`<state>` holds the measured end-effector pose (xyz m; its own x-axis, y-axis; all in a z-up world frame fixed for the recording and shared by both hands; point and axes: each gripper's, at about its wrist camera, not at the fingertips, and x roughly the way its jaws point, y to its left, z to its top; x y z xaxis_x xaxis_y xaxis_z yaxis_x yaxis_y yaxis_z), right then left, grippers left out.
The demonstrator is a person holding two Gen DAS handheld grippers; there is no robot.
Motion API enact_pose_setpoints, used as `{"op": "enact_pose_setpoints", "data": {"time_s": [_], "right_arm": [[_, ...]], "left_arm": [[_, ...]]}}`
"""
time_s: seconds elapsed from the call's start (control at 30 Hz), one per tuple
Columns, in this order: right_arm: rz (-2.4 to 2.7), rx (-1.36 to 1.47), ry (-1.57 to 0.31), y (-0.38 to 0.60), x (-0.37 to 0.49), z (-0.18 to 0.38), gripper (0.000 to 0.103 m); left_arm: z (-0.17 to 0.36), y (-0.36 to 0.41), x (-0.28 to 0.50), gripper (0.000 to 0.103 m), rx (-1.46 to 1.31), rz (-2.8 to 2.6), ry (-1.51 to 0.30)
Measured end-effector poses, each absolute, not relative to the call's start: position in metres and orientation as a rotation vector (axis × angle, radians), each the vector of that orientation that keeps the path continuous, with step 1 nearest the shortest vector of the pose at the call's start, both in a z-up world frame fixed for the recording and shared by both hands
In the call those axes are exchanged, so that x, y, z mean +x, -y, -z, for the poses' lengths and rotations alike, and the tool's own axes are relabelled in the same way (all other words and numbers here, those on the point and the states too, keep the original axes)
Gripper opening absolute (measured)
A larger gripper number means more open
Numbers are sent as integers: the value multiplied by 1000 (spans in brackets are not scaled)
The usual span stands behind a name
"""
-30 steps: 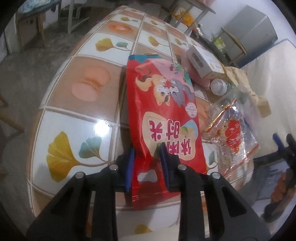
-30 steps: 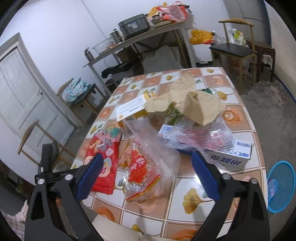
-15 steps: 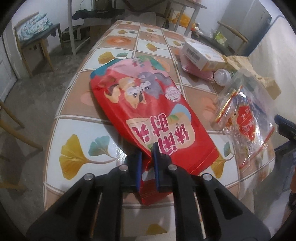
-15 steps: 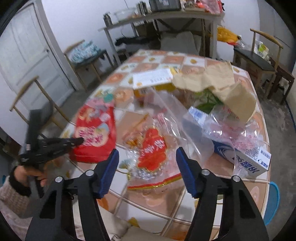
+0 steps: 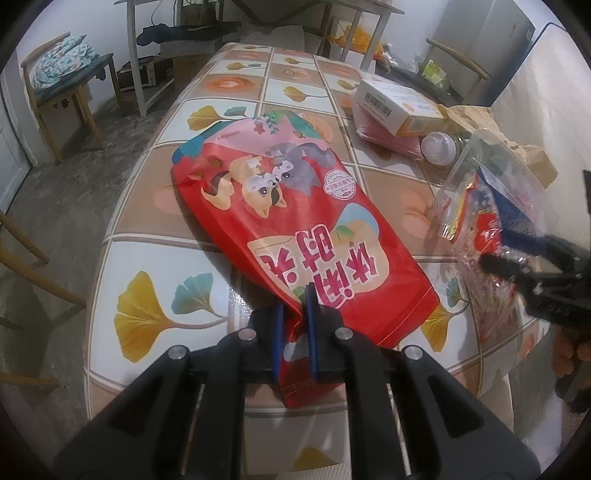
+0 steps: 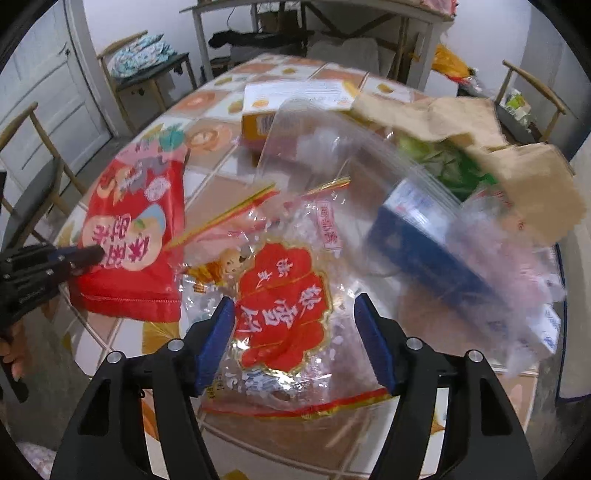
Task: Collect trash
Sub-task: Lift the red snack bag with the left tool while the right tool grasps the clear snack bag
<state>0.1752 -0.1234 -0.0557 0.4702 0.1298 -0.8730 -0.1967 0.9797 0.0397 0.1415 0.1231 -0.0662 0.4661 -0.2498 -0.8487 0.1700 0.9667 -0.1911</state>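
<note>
Pinching red bag [image 5: 295,229]: left tongs [image 5: 295,314]; right tongs [image 6: 295,332] spread, straddling clear wrapper [image 6: 284,302].

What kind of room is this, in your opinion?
Probably a home dining room: a tiled-pattern table littered with snack wrappers, wooden chairs around it, and a side table by the wall.

Home dining room, lived-in. Table [image 5: 155,206] has a tile-print cover with ginkgo leaves and peaches, littered with snack packaging and cartons. Wooden chair [image 5: 62,79] with a folded floral cloth on its seat by the white panelled door [image 6: 44,92]. Metal-legged side table [image 6: 314,22] against the white wall, clutter underneath. More wooden chairs [image 6: 532,99] on the far side. Bare concrete floor [image 5: 66,192].
</note>
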Motion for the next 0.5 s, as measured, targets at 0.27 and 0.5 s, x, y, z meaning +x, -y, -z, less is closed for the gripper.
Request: {"op": "enact_pose_setpoints", "data": {"time_s": [0.27, 0.5], "right_arm": [[-237, -70, -1067, 121, 171, 65, 50], [-249, -62, -1038, 120, 165, 55, 22]], "left_arm": [[66, -124, 140, 8, -96, 258, -1043], [61, -125, 134, 6, -123, 260, -1014]]}}
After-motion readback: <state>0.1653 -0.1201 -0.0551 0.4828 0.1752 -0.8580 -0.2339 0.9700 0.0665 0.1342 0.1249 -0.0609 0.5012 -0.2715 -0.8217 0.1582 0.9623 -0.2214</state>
